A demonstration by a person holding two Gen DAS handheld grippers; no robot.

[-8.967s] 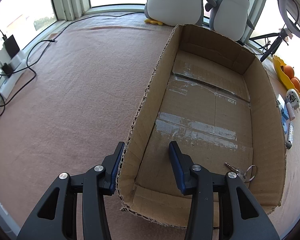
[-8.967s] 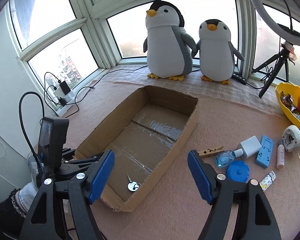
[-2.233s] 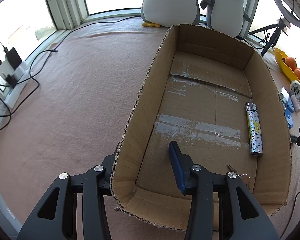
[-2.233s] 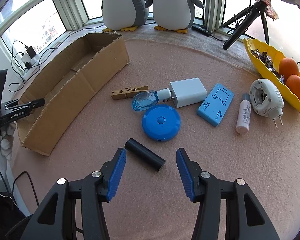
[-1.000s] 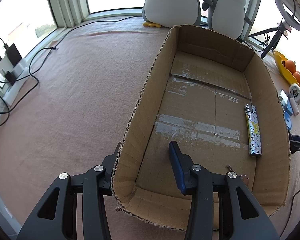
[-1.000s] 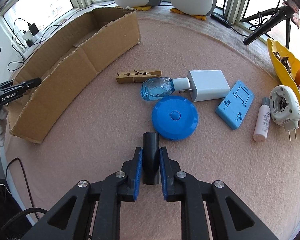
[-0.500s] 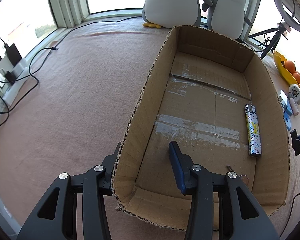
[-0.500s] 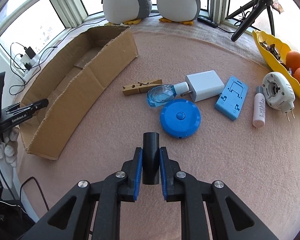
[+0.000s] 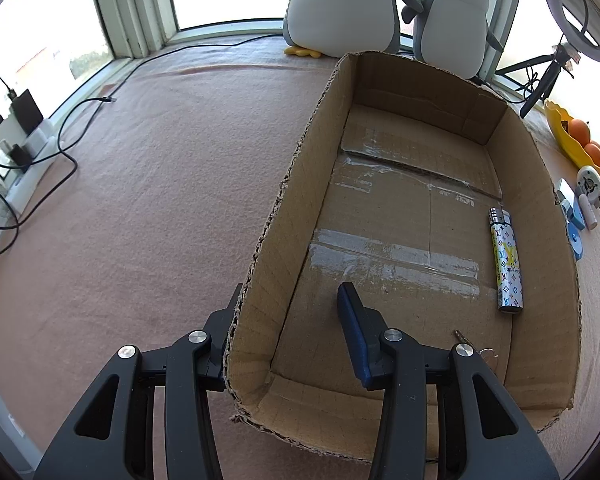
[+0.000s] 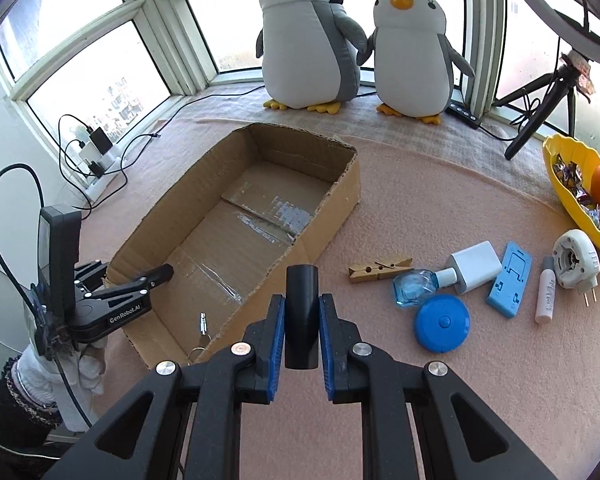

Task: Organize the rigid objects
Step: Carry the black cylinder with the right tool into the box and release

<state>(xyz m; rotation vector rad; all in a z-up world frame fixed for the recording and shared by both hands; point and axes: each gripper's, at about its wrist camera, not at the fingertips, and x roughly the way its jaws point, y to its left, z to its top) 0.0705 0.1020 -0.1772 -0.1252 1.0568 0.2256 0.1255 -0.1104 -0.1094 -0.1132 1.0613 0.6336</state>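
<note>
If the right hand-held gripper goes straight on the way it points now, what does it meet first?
Probably the near side wall of the cardboard box: the black cylinder clamped in the right hand-held gripper points at it. Depth is unclear, so it might pass above the wall and reach the box floor.

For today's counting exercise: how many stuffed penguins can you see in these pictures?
2. The big penguin stands by the window behind the cardboard box; the small penguin stands just right of it. Nothing suggests another is hidden.
</note>
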